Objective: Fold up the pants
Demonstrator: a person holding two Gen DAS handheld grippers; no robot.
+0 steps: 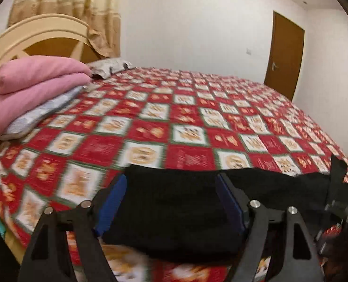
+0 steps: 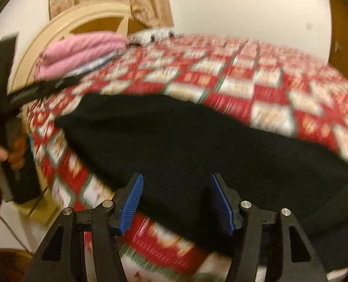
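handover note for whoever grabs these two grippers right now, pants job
Left gripper: open, blue pads apart with the black pants in the gap, nothing gripped.
Right gripper: open too, pants between the pads but not pinched.
Pants: lying along the near edge of the checked bedspread, in a long dark band. Motion blur hides how many layers it has.
Pink blanket is stacked by the headboard, clear of the work.
Left to do: check the fold, regrip, probably fold once more.
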